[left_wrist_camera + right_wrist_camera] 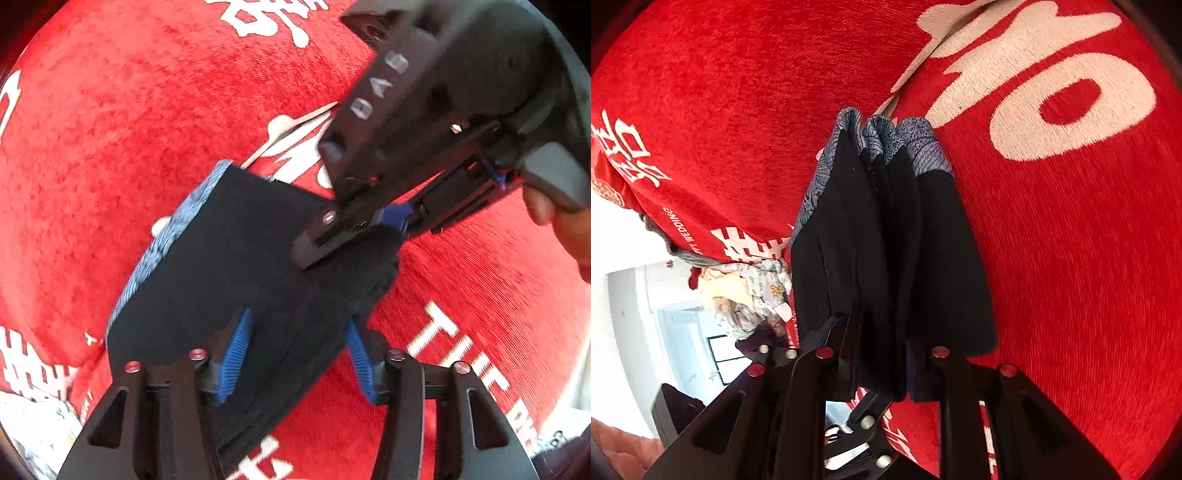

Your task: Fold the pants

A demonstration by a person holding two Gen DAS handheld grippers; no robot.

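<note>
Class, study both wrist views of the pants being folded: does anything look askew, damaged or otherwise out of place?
Nothing looks damaged. The black pants are bunched in several uneven folds, their grey patterned band fanned out rather than stacked flat. The right gripper pinches one end; the left gripper has its pads apart around the cloth.

The folded pants (229, 258) lie on the cloth-covered surface (110, 110), between the left gripper's fingers (232, 354); a clothes pile (753, 291) sits beyond the surface's edge.

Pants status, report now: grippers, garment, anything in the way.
Left gripper open, blue pads either side of the folded black pants. Right gripper shut on pants' edge. Pants stacked in layers on red blanket. Nothing in the way.
</note>
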